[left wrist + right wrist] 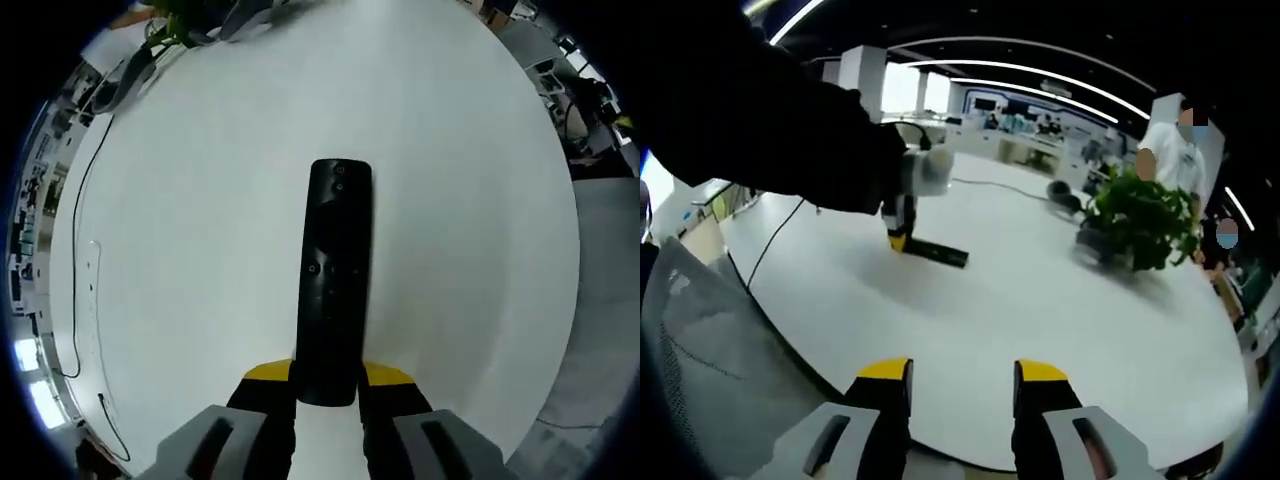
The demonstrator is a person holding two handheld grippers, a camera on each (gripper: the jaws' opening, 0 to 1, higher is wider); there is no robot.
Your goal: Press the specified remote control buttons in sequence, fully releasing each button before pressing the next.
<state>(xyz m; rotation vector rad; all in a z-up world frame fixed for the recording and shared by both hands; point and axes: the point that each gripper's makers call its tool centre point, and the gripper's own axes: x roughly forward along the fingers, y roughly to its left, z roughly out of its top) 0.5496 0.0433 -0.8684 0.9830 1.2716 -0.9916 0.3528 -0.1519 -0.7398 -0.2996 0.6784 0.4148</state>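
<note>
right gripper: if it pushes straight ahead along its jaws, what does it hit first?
Probably the white table: the right gripper, jaws open and empty, looks out over bare tabletop. The remote held by the left gripper sits farther off and to the left of that line. Depth is uncertain.

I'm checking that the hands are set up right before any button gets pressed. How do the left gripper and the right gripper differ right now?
The left gripper is shut on the remote control and holds one end of it over the white table; the right gripper is open and holds nothing. The left is over the table's middle; the right hangs near its edge. Both have yellow-tipped fingers.
</note>
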